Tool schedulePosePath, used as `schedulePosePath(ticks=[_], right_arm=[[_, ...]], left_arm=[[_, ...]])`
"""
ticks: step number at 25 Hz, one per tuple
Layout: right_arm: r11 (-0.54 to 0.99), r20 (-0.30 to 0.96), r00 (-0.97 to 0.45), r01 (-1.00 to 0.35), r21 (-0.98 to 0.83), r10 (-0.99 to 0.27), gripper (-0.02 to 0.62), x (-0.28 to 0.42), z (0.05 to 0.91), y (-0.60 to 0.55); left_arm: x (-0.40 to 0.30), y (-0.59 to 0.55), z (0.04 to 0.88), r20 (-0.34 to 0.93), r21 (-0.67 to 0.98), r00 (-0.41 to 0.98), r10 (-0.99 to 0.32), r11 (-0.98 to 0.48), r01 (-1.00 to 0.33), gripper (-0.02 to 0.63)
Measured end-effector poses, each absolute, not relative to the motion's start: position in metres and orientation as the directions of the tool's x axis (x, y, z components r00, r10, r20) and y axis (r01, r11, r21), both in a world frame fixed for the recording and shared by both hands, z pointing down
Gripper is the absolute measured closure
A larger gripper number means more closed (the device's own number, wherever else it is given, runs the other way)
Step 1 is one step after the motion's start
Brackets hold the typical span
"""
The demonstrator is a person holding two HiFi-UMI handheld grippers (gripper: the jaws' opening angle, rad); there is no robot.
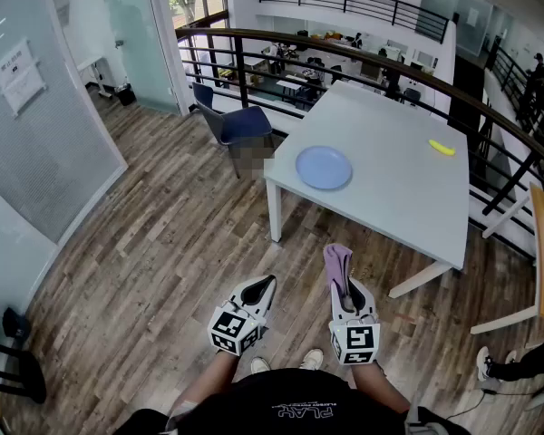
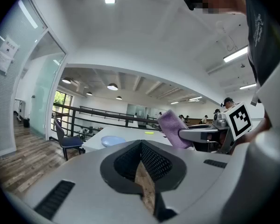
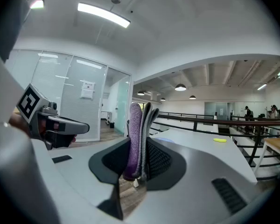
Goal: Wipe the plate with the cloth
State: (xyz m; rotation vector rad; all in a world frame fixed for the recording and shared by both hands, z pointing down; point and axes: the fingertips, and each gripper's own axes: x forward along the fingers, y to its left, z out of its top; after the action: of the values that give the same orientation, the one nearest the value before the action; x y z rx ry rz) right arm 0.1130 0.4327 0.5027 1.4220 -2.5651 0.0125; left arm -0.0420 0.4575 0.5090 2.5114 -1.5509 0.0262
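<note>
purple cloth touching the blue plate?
Apart. Head view: the purple cloth sits clamped in the right gripper over the floor, the blue plate lies on the table farther ahead.

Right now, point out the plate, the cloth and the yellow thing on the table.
plate (image 1: 324,168): head view, its centre.
cloth (image 1: 337,263): head view, its free end.
yellow thing (image 1: 442,148): head view, its middle.

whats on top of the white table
On the table, a blue plate sits near the front-left corner and a small yellow object lies toward the far right edge. Nothing shows on the plate; the tabletop beneath it is covered.
</note>
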Motion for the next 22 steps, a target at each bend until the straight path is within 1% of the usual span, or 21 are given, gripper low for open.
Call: schedulePosePath(ticks=[14, 18, 22], right_arm=[[0.539, 0.164, -0.523, -0.839, 0.073, -0.836, 0.497, 0.126, 0.503, 0.415], [0.557, 0.187, -0.543, -0.83, 0.032, -0.819, 0.495, 0.134, 0.508, 0.402], [0.568, 0.178, -0.556, -0.823, 0.019, -0.812, 0.495, 0.149, 0.507, 0.397]], left_arm=[[-0.024, 0.441, 0.511, 0.137, 0.182, 0.464, -0.875, -0.438, -0.88, 0.594], [-0.015, 0.43, 0.511, 0.144, 0.192, 0.456, -0.878, -0.428, -0.883, 0.594], [0.004, 0.427, 0.514, 0.165, 0.158, 0.455, -0.875, -0.432, -0.888, 0.594]])
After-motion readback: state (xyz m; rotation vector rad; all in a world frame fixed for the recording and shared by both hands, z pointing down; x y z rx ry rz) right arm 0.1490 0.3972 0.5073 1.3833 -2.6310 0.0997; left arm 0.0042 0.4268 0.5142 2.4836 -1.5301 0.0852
